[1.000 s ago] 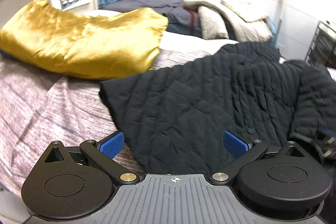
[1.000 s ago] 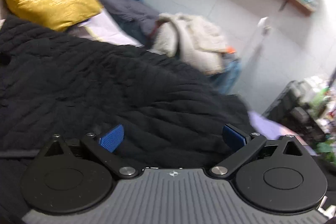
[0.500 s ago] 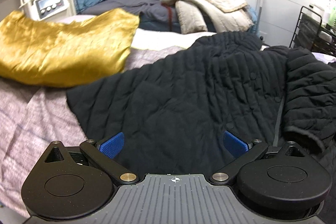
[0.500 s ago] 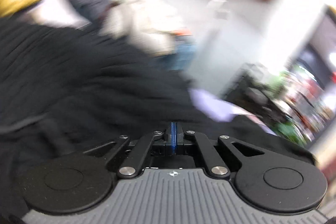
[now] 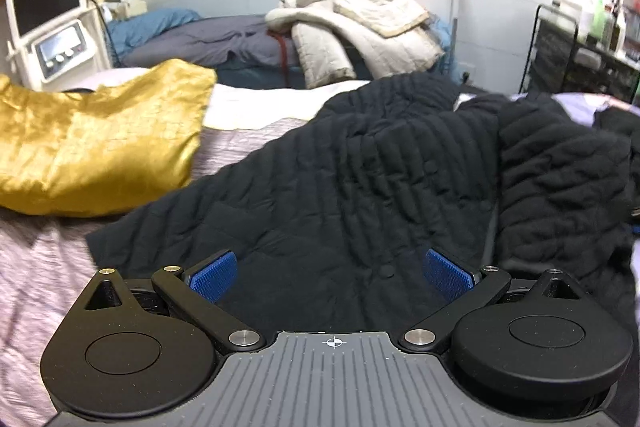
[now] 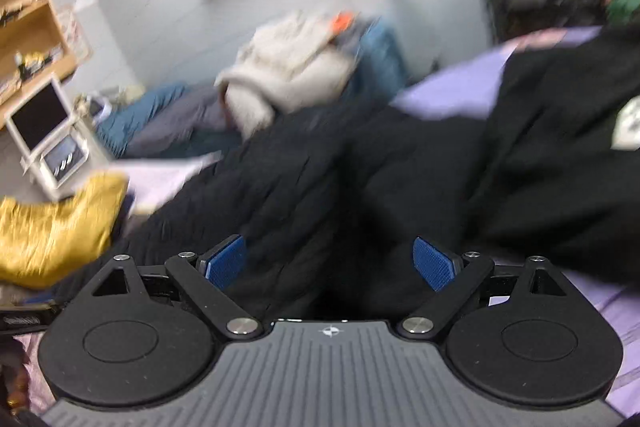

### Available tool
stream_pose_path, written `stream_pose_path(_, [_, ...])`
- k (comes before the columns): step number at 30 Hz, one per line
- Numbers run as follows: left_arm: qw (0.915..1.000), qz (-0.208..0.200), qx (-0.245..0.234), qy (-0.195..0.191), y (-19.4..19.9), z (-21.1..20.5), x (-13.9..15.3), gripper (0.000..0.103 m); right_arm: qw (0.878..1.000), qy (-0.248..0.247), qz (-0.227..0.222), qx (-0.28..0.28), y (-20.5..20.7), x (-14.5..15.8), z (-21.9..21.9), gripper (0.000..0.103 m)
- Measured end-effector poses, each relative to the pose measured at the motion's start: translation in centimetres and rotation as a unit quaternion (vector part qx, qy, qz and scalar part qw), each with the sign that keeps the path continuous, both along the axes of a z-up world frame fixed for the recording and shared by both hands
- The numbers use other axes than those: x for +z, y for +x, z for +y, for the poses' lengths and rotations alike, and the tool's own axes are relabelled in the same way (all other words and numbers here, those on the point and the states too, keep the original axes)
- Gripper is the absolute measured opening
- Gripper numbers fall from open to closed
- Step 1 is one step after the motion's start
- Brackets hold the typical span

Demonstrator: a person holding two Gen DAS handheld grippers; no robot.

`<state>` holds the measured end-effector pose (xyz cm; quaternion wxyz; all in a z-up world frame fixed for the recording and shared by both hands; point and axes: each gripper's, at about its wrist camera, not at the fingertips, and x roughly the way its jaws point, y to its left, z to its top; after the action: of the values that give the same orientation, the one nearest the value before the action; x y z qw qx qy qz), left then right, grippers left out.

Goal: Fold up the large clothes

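L to R: gold cushion (image 5: 92, 143) on bed (image 5: 36, 267) at far left, clear of work. Black quilted jacket (image 5: 360, 179) lies spread on bed, long axis running from near-left hem corner up toward far right, 1 sleeve (image 5: 560, 179) doubled over at right. Left gripper (image 5: 332, 271): fingers wide, holding nothing, jacket directly ahead and below. Right gripper (image 6: 330, 261): fingers wide, empty, view blurred, jacket just ahead. Judgement: left nearer hem corner, right nearer sleeve.

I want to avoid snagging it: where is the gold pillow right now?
In the left wrist view the gold pillow lies on the bed's left side, just left of the black quilted jacket, below the white monitor cart.
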<state>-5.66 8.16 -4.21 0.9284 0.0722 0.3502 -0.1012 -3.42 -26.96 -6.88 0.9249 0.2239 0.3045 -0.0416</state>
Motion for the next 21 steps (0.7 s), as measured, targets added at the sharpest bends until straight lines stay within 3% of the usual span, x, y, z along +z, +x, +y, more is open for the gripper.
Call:
stream_pose_path(2, [0.9999, 0.006, 0.009, 0.006, -0.2, 0.7, -0.1, 0.103, 0.999, 0.028, 0.019, 0.014, 1.7, -1.7, 1.2, 0.078])
stream_pose_path(4, [0.9997, 0.014, 0.022, 0.005, -0.3, 1.6, -0.3, 0.103, 0.997, 0.061, 0.029, 0.036, 3.3, -2.8, 1.9, 0.056])
stream_pose_path(6, [0.9992, 0.022, 0.033, 0.003, -0.2, 2.2, -0.5, 0.103, 0.996, 0.074, 0.029, 0.050, 4.3, -2.5, 2.1, 0.016])
stream_pose_path(9, [0.9990, 0.025, 0.038, 0.001, -0.1, 2.5, -0.8, 0.103, 0.994, 0.082, -0.053, 0.042, 2.3, 1.3, 1.4, 0.012])
stream_pose_path(12, [0.9993, 0.023, 0.029, 0.004, 0.1, 1.9, -0.9, 0.103, 0.987, 0.058, -0.146, -0.034, -0.9, 7.0, -2.4, 0.012])
stream_pose_path(14, [0.9996, 0.019, 0.019, 0.007, 0.3, 1.1, -0.9, 0.103, 0.974, 0.028, -0.199, -0.105, -3.8, 10.2, -5.5, 0.011])
stream_pose_path(16, [0.9998, 0.013, 0.009, 0.008, 0.5, 0.5, -1.0, 0.103, 0.951, 0.003, -0.238, -0.196, -7.6, 12.4, -9.1, 0.011])
stream_pose_path(19, [1.0000, 0.007, -0.001, 0.006, 1.1, -0.4, -1.0, 0.103, 0.909, -0.075, -0.237, -0.333, -12.6, 13.8, -13.0, 0.011])
stream_pose_path(20, [1.0000, 0.006, -0.003, 0.005, 1.4, -0.6, -1.0, 0.103, 0.903, -0.088, -0.213, -0.364, -13.5, 13.6, -14.2, 0.011])
stream_pose_path(21, [1.0000, 0.004, -0.005, 0.003, 1.8, -0.8, -0.9, 0.103, 0.902, -0.068, -0.180, -0.386, -14.5, 12.7, -15.8, 0.011])
